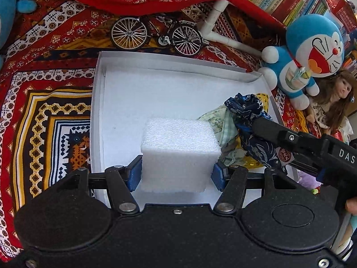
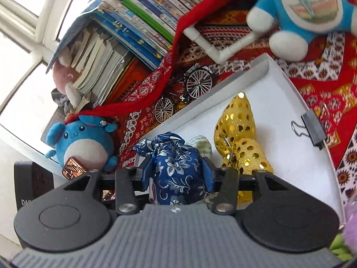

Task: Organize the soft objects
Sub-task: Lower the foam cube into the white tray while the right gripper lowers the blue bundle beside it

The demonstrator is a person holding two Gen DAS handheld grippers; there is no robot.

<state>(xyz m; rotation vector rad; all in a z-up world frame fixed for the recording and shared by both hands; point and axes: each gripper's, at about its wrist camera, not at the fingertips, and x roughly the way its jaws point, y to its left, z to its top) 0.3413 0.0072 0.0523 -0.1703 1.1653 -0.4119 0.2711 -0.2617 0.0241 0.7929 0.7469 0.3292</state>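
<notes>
Left wrist: right gripper (image 1: 243, 109) housing reads "DAS", rest cut off.

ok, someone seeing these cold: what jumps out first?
Probably the white foam block clamped in the left gripper over the shallow white box. Next, the blue floral pouch between the right gripper's fingers at the box's right side, beside a gold sequin pouch. Beyond the box, the blue cat plush sits to the right and a miniature bicycle stands behind it on the patterned cloth.
</notes>
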